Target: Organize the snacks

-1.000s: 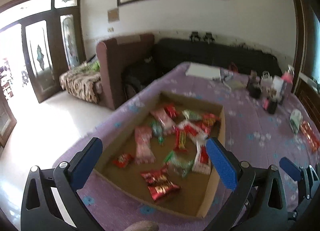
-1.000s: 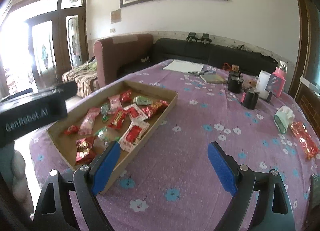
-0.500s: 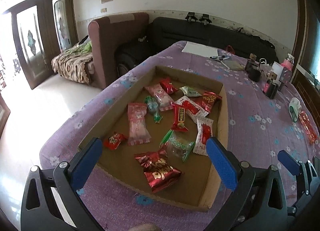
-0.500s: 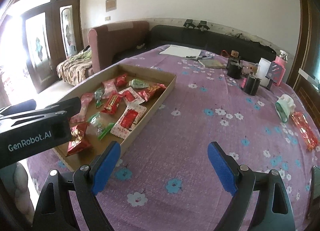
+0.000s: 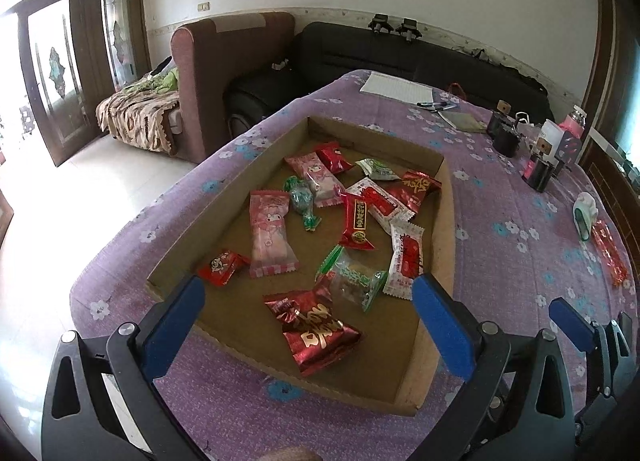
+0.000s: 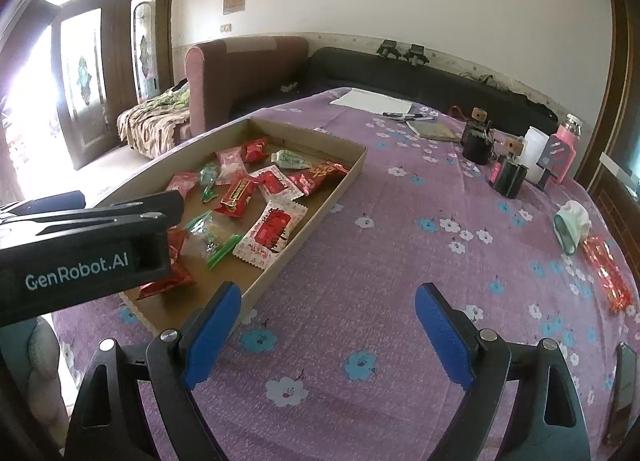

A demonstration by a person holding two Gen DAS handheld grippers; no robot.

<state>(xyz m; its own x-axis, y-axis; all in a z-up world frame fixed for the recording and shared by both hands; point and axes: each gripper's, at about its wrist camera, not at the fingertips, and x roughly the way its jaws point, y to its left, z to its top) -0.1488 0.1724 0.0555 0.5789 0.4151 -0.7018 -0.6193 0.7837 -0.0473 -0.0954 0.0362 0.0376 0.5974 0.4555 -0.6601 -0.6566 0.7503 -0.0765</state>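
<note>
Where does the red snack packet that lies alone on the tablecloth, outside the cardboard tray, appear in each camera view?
Left wrist view: the lone red snack packet lies at the far right edge, just below the white-and-green object.
Right wrist view: it is again at the right edge, just below that same object.
Shared landmark: the cardboard tray, far to the packet's left in both.

"GenRobot.AI" stands in white on the left claw (image 6: 88, 257) (its black side), nothing else legible
</note>
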